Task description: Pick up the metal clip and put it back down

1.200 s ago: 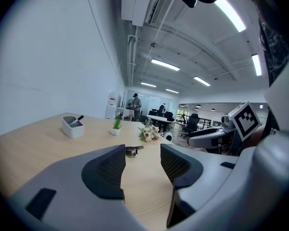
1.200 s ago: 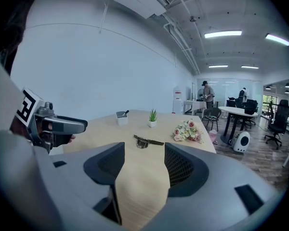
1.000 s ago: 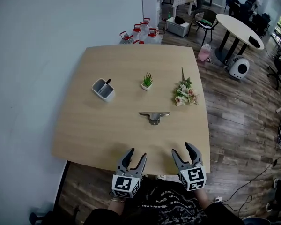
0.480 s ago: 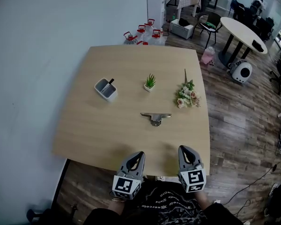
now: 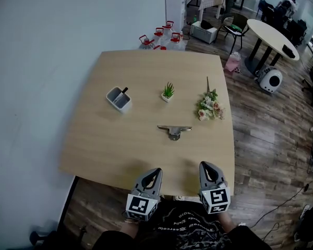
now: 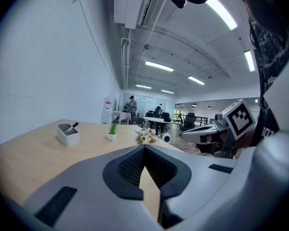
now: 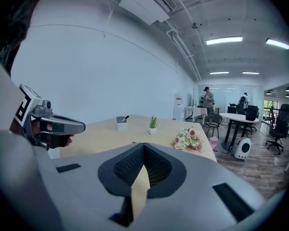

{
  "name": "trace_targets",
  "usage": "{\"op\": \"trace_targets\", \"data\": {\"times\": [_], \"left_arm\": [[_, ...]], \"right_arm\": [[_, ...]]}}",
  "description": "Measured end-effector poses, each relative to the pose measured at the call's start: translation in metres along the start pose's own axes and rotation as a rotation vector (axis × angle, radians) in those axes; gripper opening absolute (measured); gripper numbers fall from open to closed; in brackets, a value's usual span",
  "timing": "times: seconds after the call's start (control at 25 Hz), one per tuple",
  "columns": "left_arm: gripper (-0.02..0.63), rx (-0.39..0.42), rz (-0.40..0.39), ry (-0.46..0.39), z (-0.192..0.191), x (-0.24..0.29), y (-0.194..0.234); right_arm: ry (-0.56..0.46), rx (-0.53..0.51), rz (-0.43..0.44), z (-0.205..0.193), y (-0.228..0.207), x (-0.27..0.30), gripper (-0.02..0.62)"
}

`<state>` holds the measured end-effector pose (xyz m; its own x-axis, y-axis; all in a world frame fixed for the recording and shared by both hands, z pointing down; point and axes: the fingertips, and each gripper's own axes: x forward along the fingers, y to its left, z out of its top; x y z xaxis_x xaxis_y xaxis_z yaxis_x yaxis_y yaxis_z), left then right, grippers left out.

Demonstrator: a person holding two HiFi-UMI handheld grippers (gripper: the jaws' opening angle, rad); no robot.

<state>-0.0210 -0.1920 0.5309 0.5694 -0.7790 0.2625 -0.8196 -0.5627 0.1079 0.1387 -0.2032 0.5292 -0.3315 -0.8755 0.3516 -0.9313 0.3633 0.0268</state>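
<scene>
The metal clip [image 5: 173, 130] lies flat near the middle of the wooden table [image 5: 94, 150], its long bar crosswise. Both grippers hover at the table's near edge, well short of the clip. My left gripper [image 5: 155, 172] is shut, jaws tip to tip, with nothing between them. My right gripper [image 5: 206, 166] is likewise shut and empty. In the left gripper view the left gripper [image 6: 144, 148] shows closed jaws over the tabletop; the right gripper view shows the right gripper [image 7: 143, 146] the same way. The clip is hidden behind the jaws in both gripper views.
A white pen holder [image 5: 118, 98] stands at the left, a small potted plant [image 5: 168, 92] at mid-back, a bunch of artificial flowers [image 5: 209, 105] at the right. Water jugs [image 5: 159, 38] sit on the floor beyond the far edge. A white wall runs along the left.
Both grippers have gone from wide open to shut, with nothing taken hold of. They stay at the near edge; the clip has not moved.
</scene>
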Motion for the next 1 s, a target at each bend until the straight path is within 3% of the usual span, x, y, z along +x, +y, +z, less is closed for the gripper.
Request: {"op": "trace_targets", "data": {"times": [0.24,1.0], "left_arm": [[0.009,-0.022,0.023,-0.041,0.01,0.0,0.004],[0.009,-0.011,0.013,-0.033,0.011,0.002,0.011]], "right_arm": [[0.002,-0.017,0.005,0.004,0.003,0.005,0.012],[-0.009,-0.034,0.023,0.01,0.014,0.013,0.012]]}}
